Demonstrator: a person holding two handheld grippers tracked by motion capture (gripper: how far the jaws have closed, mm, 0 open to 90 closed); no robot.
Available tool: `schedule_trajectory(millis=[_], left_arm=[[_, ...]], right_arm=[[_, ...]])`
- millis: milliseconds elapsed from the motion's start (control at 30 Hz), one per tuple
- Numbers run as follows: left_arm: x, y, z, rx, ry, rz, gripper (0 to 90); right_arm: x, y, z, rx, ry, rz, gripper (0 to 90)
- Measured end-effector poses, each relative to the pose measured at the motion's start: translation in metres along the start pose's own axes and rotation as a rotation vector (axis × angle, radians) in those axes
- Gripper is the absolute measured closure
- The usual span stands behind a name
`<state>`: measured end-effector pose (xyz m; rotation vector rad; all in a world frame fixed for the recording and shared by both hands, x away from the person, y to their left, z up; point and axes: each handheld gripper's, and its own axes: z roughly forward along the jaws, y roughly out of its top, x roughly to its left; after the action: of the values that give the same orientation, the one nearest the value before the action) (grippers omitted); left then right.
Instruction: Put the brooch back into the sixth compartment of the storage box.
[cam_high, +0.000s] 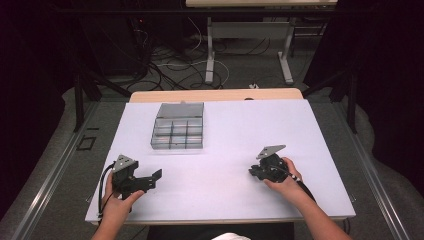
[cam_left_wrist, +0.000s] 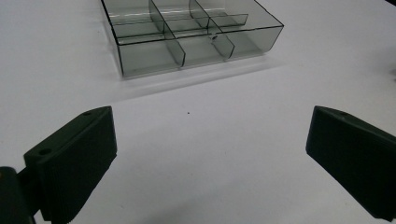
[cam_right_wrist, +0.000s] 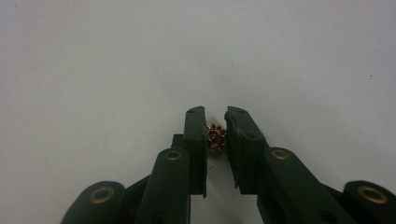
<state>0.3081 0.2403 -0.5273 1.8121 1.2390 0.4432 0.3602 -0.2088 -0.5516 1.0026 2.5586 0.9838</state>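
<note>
From the high view, a white table (cam_high: 225, 150) is seen with a clear box (cam_high: 178, 126) on it, toward the far left. The box is split into small parts. The left gripper (cam_high: 152, 179) is held low at the near left, with its jaws spread wide and nothing in them. The right gripper (cam_high: 253, 172) is held low at the near right, well apart from the box. Past the table, cables (cam_high: 165, 65) and desk legs (cam_high: 210, 55) are seen on the floor.

In the left gripper view, the two black jaws are seen far apart over the bare table. The box (cam_left_wrist: 187, 37) is seen ahead, near but not touched. Its parts look empty, but one tiny dark speck is seen on a wall and it cannot be told what it is.

In the right gripper view, a tiny gold gear (cam_right_wrist: 215, 138) is seen between the jaws of the right gripper (cam_right_wrist: 216, 135). The jaws are pinched on it, just over the table.

So the gear is judged to be picked up, and that step looks done. The gear is likely meant for the box, so it is yet to be carried over and dropped into a part. Nothing is seen in the way between the gear and the box
</note>
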Motion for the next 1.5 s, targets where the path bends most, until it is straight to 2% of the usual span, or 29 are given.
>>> schedule_trajectory(millis=[300, 400, 433, 533, 600, 667, 700, 1033, 1500], left_arm=[[0.000, 0.000, 0.001, -0.003, 0.000, -0.003, 1.8], [0.000, 0.000, 0.001, -0.002, 0.000, -0.001, 1.8], [0.000, 0.000, 0.001, -0.002, -0.001, -0.001, 1.9], [0.000, 0.000, 0.001, -0.002, -0.001, -0.002, 1.8], [0.000, 0.000, 0.001, -0.002, -0.001, -0.002, 1.8], [0.000, 0.000, 0.001, -0.002, -0.002, -0.003, 1.8], [0.000, 0.000, 0.001, -0.002, -0.002, -0.004, 1.8], [0.000, 0.000, 0.001, 0.001, -0.005, -0.005, 1.8], [0.000, 0.000, 0.001, 0.003, -0.008, -0.001, 1.9]], right_arm=[[0.001, 0.000, -0.001, -0.008, -0.007, 0.019, 78.9], [0.000, 0.000, -0.002, -0.012, -0.010, 0.016, 78.9], [0.000, 0.000, 0.000, -0.038, -0.012, 0.021, 78.9], [-0.002, 0.000, -0.002, -0.032, -0.010, 0.012, 78.9], [-0.002, 0.000, -0.003, -0.036, -0.016, 0.033, 78.9], [-0.003, 0.000, -0.003, -0.045, -0.016, 0.027, 78.9], [-0.003, 0.000, -0.004, -0.047, -0.012, 0.042, 78.9], [-0.008, 0.000, -0.006, -0.065, -0.041, 0.069, 78.9], [-0.014, 0.002, -0.013, -0.085, -0.051, 0.114, 78.9]])
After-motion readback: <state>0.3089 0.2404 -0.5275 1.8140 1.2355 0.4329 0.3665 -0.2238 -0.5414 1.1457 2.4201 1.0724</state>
